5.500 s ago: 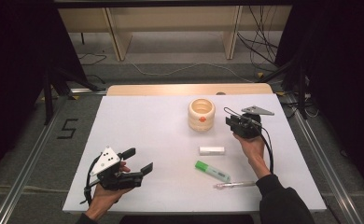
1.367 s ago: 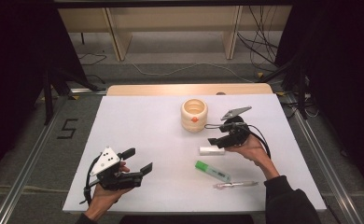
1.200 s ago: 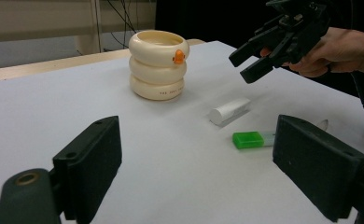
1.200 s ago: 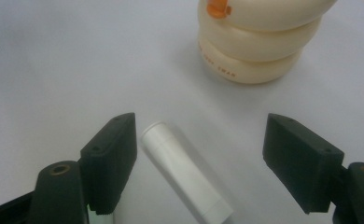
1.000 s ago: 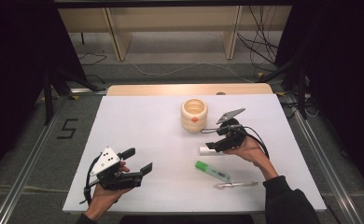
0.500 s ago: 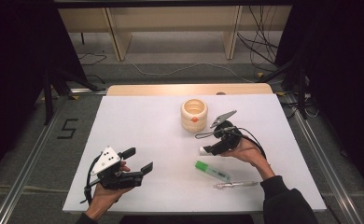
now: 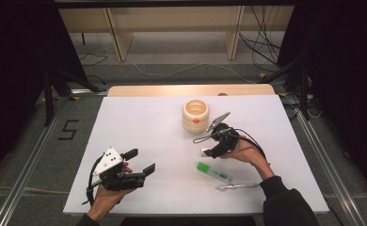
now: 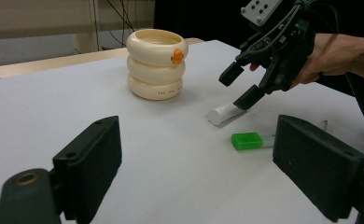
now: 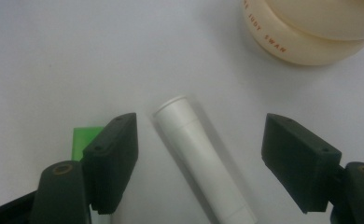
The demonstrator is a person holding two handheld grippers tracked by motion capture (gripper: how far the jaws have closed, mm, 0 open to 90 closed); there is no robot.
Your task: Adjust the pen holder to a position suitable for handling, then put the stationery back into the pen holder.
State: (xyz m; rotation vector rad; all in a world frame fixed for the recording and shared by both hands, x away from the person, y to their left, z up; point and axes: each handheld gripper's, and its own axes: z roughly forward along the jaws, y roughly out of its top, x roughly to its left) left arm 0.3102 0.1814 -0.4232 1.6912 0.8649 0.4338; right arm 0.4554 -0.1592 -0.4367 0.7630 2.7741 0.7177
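Observation:
A short white tube (image 9: 199,149) lies flat on the white table (image 7: 139,122). My right gripper (image 9: 201,135) hovers just over it, open, with one jaw on each side and neither pad touching. The left gripper view has that right gripper (image 8: 238,86) tilted down onto the white tube (image 8: 222,113). From above, the right gripper (image 7: 213,150) sits at centre right over the tube (image 7: 204,151). My left gripper (image 7: 140,161) rests open and holds nothing near the front left, its jaws (image 8: 199,154) facing across the table.
A cream ringed cup (image 7: 196,115) with an orange duck mark stands behind the tube. A green-capped marker (image 7: 213,172) and a clear pen (image 7: 238,187) lie in front of the right hand. A wooden strip (image 7: 191,89) borders the table's far edge.
The right gripper has moved from beside the cup down and leftward to the white tube, and its jaws now stand on either side of it. The left gripper has stayed put.

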